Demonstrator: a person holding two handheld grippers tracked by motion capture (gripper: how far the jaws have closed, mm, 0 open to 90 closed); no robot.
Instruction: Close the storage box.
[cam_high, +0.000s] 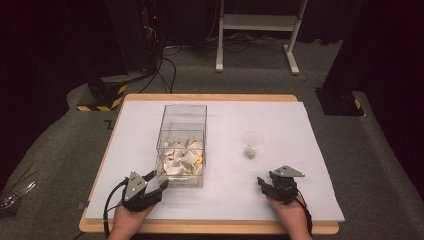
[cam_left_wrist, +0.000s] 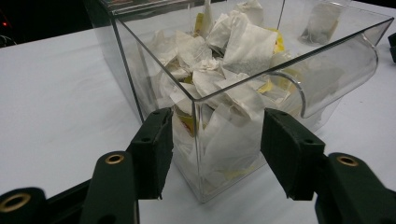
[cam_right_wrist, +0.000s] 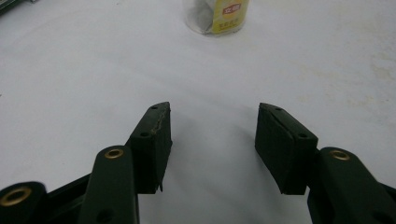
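Note:
A clear plastic box (cam_high: 185, 117) stands left of centre on the white sheet, its near half full of white tea bags (cam_high: 181, 159), some with yellow tags. My left gripper (cam_high: 159, 181) sits at the box's near left corner. In the left gripper view that corner of the box (cam_left_wrist: 341, 70) stands between the open jaws of the left gripper (cam_left_wrist: 215, 135), and no pad visibly presses on it. A small clear cup (cam_high: 252, 145) holds one tea bag. My right gripper (cam_high: 266, 179) rests open and holds nothing; from the right gripper (cam_right_wrist: 212, 135) the cup (cam_right_wrist: 217, 16) lies straight ahead.
The white sheet (cam_high: 300, 150) covers a wooden board with its edges showing all round. Beyond the table stand a black-and-yellow striped base (cam_high: 102, 97) at back left, white frame legs (cam_high: 255, 30) and a dark block (cam_high: 340, 100) at back right.

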